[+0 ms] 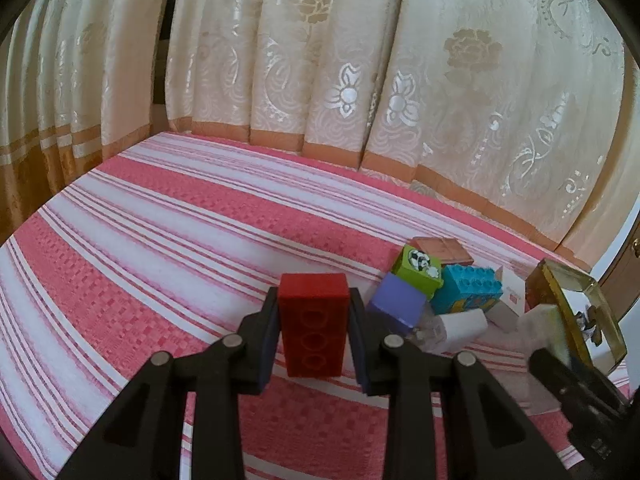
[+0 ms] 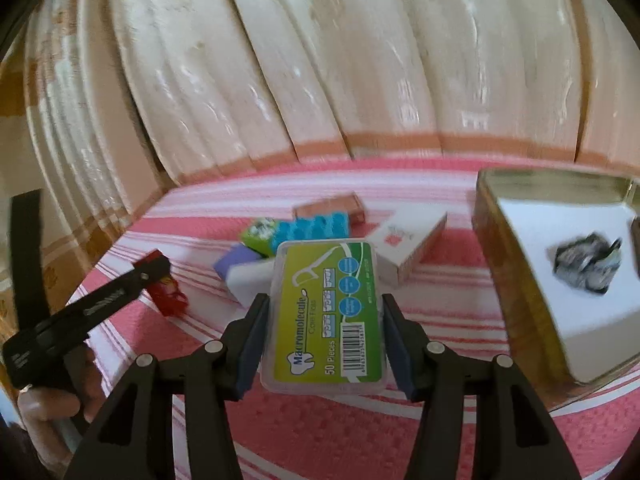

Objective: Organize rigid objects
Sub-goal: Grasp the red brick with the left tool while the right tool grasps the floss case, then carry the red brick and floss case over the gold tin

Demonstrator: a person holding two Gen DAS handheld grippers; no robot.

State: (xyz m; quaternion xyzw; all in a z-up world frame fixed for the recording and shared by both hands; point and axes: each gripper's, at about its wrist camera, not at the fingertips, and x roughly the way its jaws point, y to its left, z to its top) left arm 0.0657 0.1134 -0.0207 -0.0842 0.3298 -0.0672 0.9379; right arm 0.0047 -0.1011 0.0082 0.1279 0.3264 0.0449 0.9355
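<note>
My left gripper (image 1: 314, 312) is shut on a red toy brick (image 1: 313, 322), held upright above the pink striped cloth (image 1: 160, 240). The same gripper and red brick (image 2: 168, 294) show at the left of the right wrist view. My right gripper (image 2: 324, 332) is shut on a clear floss pick box with a green label (image 2: 326, 314). A pile lies on the cloth: a purple block (image 1: 396, 304), a green block (image 1: 418, 270), a blue studded brick (image 1: 466, 288), a brown flat box (image 1: 442, 250) and a white carton (image 2: 412, 240).
A gold tin (image 2: 516, 264) with a white insert and a dark crumpled item (image 2: 586, 262) stands at the right. It also shows in the left wrist view (image 1: 576, 308). Cream patterned curtains (image 1: 320, 60) hang along the far edge.
</note>
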